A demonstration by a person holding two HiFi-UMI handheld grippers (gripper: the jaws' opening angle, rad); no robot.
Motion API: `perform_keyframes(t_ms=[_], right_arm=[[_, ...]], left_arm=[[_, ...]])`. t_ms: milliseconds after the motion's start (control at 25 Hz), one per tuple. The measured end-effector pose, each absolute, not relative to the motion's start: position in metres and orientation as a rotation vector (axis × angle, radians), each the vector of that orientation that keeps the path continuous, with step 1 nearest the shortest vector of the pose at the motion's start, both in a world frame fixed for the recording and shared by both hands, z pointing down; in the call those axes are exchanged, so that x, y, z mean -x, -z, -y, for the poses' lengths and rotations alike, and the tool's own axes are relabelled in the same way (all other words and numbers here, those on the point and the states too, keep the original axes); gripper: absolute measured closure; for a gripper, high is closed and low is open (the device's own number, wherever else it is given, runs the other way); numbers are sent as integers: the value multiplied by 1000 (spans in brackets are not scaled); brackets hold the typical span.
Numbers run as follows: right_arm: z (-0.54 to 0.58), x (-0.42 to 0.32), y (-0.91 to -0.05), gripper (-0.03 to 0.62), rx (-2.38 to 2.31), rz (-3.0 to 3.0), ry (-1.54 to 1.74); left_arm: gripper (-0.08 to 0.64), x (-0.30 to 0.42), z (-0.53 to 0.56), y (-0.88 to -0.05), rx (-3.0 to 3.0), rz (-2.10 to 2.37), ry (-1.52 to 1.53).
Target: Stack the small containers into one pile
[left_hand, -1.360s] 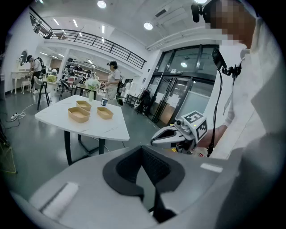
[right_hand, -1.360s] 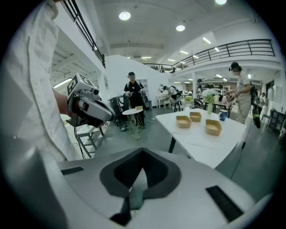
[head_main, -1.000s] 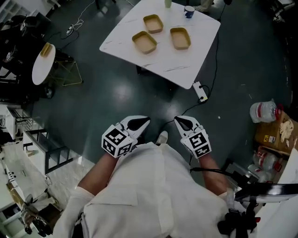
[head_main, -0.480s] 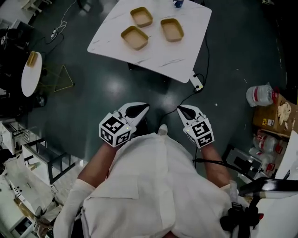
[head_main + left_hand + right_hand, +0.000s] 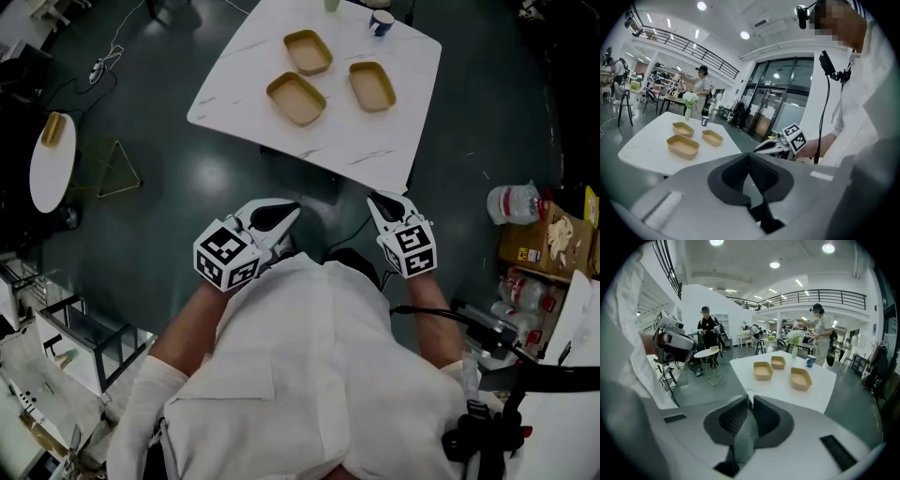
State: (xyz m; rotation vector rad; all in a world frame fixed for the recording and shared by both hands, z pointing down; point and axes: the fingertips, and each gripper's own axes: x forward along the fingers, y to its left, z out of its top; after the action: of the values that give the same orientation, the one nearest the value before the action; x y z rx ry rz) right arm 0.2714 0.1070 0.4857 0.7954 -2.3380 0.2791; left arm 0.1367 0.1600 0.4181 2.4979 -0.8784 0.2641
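Observation:
Three shallow tan containers lie apart on a white marble table [image 5: 243, 90]: one at the back [image 5: 308, 52], one at the front left [image 5: 296, 98], one at the right [image 5: 371, 85]. In the left gripper view they show as a front container [image 5: 682, 146], a back one [image 5: 682, 129] and a right one [image 5: 712, 137]. My left gripper [image 5: 289, 212] and right gripper [image 5: 378, 201] hang close to my body, short of the table's near edge. Both are shut with nothing between the jaws. None of the containers is stacked or touched.
A blue cup [image 5: 381, 22] and a vase [image 5: 689, 110] stand at the table's far edge. A round white side table [image 5: 52, 159] is at the left, with a wire stand [image 5: 112, 169] beside it. Bottles [image 5: 514, 202] and a cardboard box [image 5: 553, 239] lie on the floor at the right. People stand in the background [image 5: 707, 333].
The table and its containers now sit nearer to both grippers in the head view. Both grippers stay shut and keep their place in front of my body.

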Motion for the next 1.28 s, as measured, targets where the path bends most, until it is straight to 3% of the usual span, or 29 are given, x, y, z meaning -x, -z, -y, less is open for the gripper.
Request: perform_keyframes(t_ms=[240, 360, 600, 960, 1280], right_arm=[[-59, -236, -493, 572, -820, 2293, -273], [-24, -231, -501, 517, -823, 2265, -268], [62, -228, -519, 512, -844, 2214, -251], [175, -224, -560, 495, -830, 2154, -206], [211, -221, -607, 494, -788, 2046, -227]], left_arm=[[552, -80, -141, -430, -2448, 957, -256], [552, -73, -129, -435, -2432, 987, -257], [552, -63, -91, -434, -2393, 1030, -283], [552, -72, -4, -425, -2358, 1092, -339], [552, -86, 45, -425, -2355, 1072, -386]])
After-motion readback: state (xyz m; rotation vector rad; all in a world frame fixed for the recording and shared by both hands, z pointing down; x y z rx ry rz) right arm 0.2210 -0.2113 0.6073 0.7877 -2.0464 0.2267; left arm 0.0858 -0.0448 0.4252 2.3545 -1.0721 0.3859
